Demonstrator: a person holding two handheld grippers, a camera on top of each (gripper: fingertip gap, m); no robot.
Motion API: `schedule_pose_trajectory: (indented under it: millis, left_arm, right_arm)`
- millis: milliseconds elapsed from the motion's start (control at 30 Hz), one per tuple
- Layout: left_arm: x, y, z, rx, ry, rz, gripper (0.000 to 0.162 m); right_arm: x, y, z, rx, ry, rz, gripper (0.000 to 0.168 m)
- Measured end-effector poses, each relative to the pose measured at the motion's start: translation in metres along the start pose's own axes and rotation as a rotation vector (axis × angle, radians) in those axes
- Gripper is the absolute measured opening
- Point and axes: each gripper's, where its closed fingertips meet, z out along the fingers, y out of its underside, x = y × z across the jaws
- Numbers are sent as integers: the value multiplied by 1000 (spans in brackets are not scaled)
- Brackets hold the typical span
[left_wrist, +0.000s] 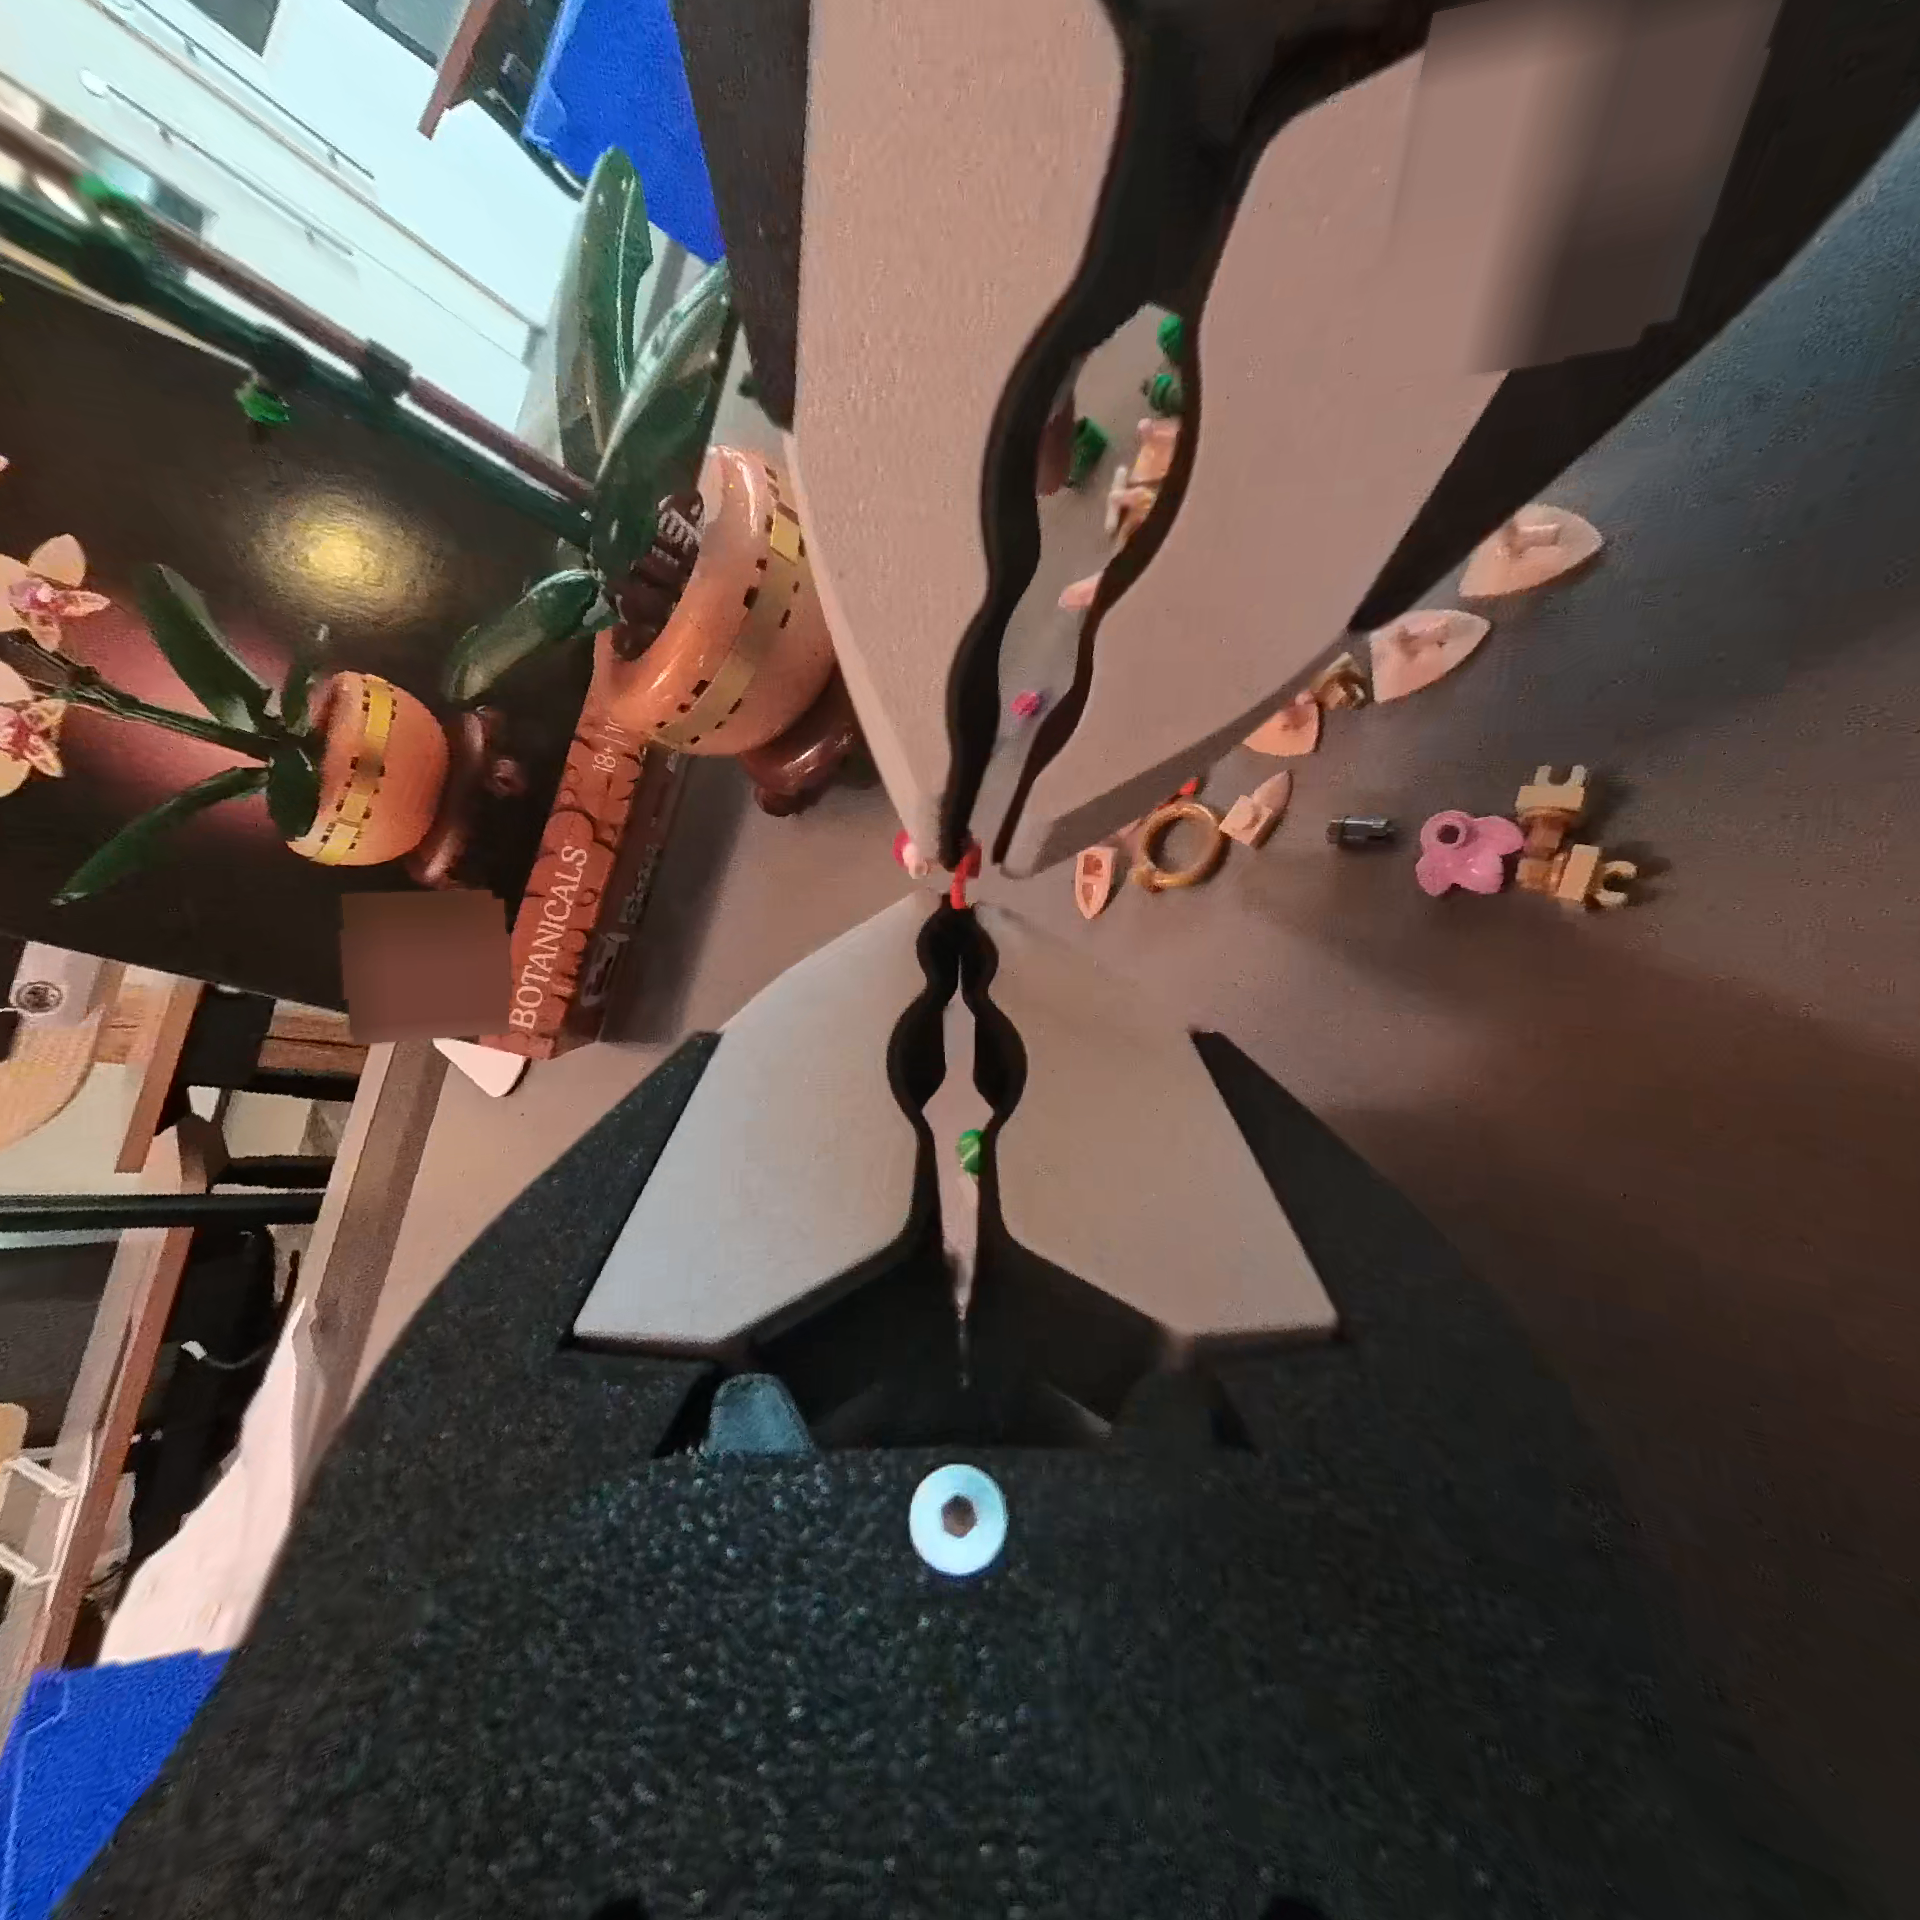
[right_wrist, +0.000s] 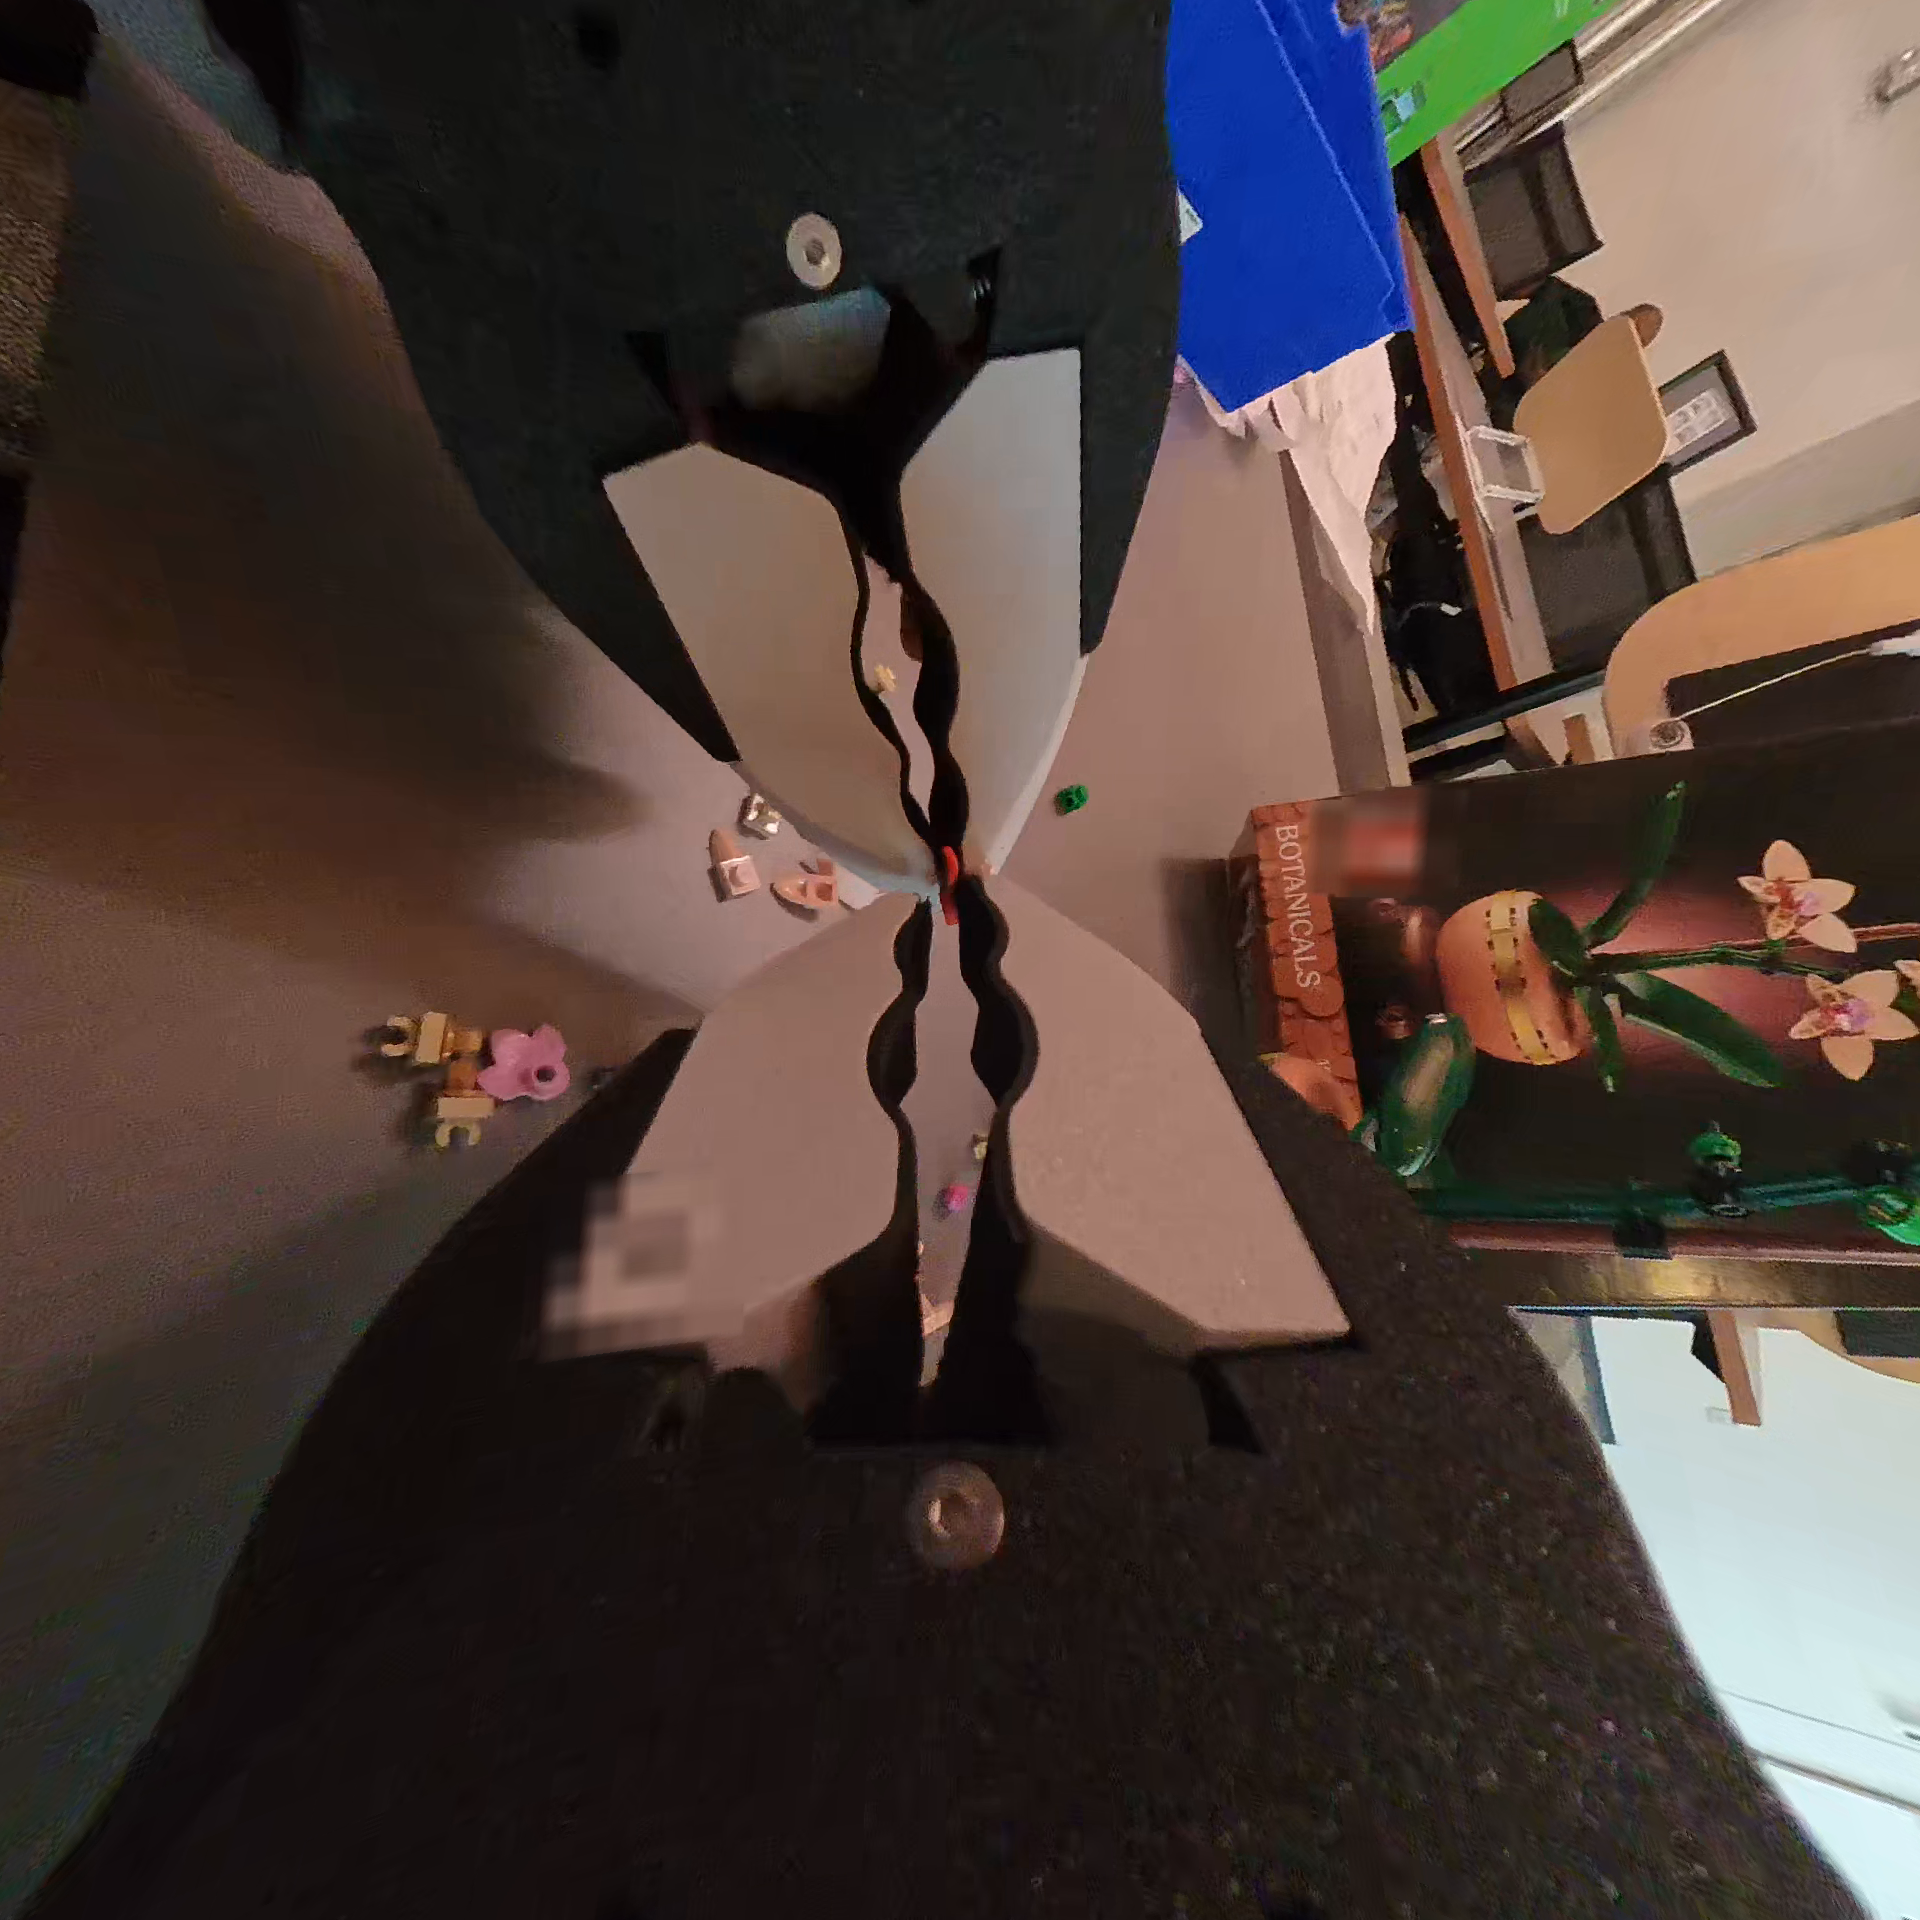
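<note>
My left gripper and my right gripper meet tip to tip above the grey table. Both are shut on a small red piece pinched between them. A tiny pink-white bit sits just beside it. In the right wrist view the right gripper comes from below and the left gripper from above, with the red piece between their tips. How the piece is shaped is hidden by the fingertips.
Loose parts lie on the table: a pink flower, tan clips, a gold ring, pale petals, a green stud. A built pot with leaves and a set box stand alongside, with a blue bin behind.
</note>
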Motion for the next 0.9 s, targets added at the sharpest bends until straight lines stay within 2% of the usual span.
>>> schedule_pose_trajectory:
  millis: [133, 267, 367, 467, 533, 633, 667, 733, 767, 900]
  left_arm:
    - [9, 2, -2, -33, 35, -9, 0]
    - [15, 1, -4, 23, 108, -260, 0]
    - [12, 1, -6, 54, 76, -265, 0]
    - [14, 2, -9, 59, 75, -190, 0]
    - [16, 6, -11, 48, 80, -119, 0]
    - [23, 10, -14, 31, 121, -29, 0]
    - [24, 10, -15, 30, 129, 7, 0]
    - [26, 9, -17, 13, 126, 86, 0]
    - [26, 8, -17, 10, 122, 123, 0]
    - [31, 1, -19, 20, 138, 174, 0]
  right_arm:
    - [-9, -4, 1, -13, -24, -34, 1]
    - [-15, -9, 2, -4, -46, 16, 0]
    - [-12, -12, 2, 23, -26, 10, 0]
    - [-12, -14, 0, 46, -16, 26, 3]
    - [-7, -15, -7, 99, -48, 136, 6]
    - [-10, -13, -13, 132, -266, 403, 24]
    - [-9, -12, -13, 133, -317, 476, 26]
    - [-7, -16, -14, 165, -388, 573, 20]
    - [-6, -17, -13, 165, -399, 600, 16]
    - [-22, -17, -6, 119, -436, 551, 18]
